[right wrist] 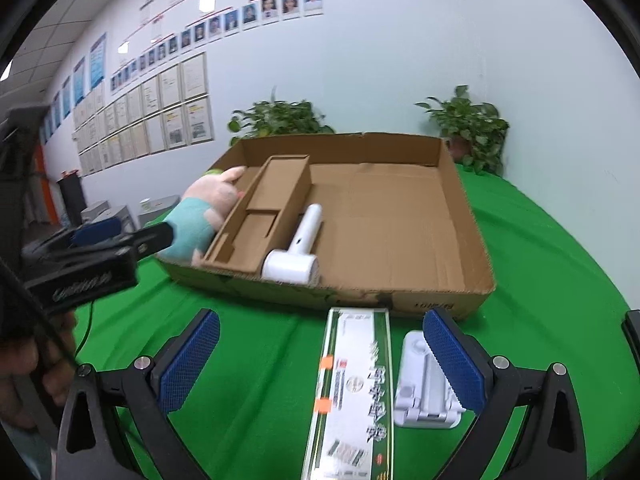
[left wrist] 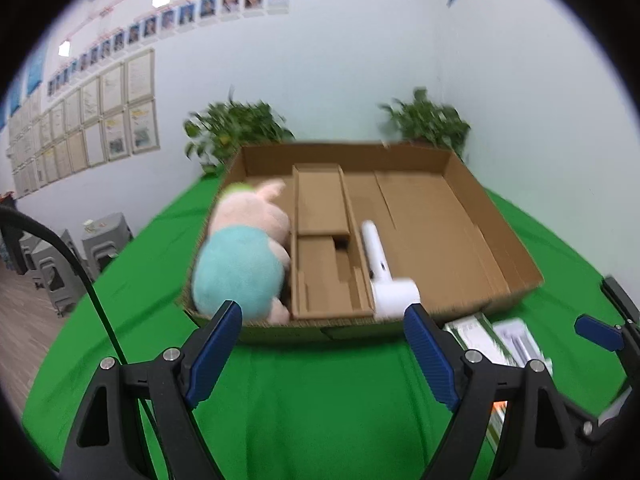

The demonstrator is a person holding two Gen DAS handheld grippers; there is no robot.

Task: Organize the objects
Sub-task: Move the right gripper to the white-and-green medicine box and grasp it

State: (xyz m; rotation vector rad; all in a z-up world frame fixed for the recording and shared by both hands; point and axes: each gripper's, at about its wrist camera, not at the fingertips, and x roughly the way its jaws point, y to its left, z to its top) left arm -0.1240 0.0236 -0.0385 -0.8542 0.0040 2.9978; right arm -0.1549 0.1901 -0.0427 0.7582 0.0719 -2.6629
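Green tabletop (right wrist: 260,360): plush pig (left wrist: 244,256) and white handheld device (right wrist: 298,246) already sit in cardboard box (right wrist: 400,220). Long green-white box (right wrist: 354,392) and white stand (right wrist: 420,384), lower centre, probably remain. Left gripper (left wrist: 324,344) and right gripper (right wrist: 320,364) jaws apart, empty.

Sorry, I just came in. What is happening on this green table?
A person is sorting objects into a cardboard box. A plush pig and a white hair dryer already lie inside. Both tongs, left and right, are open and hold nothing. A long printed box and a white folding stand wait on the table.
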